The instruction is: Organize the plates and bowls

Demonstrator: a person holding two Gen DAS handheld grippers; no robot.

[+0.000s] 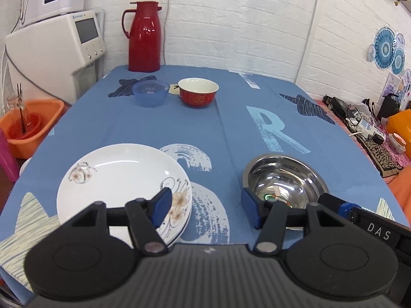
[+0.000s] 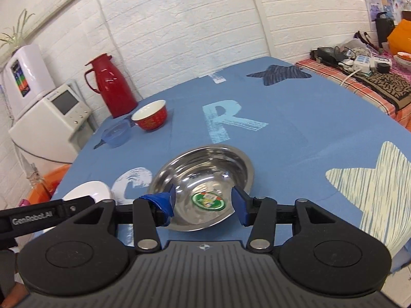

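On the blue tablecloth [image 1: 179,128] near you, your right gripper [image 2: 203,205] is spread wide around the steel bowl [image 2: 205,169], shiny, shallow, a green sticker at its bottom. Your left gripper [image 1: 205,205] gapes too, empty, between that bowl and the white floral plates [image 1: 120,179]. Far back sit a red bowl [image 1: 198,92] and blue plastic bowl [image 1: 150,93].

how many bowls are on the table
3. A steel bowl sits near the front, between the right hand-held gripper's open fingers. A red bowl and a blue plastic bowl stand side by side at the back, near the red thermos jug.
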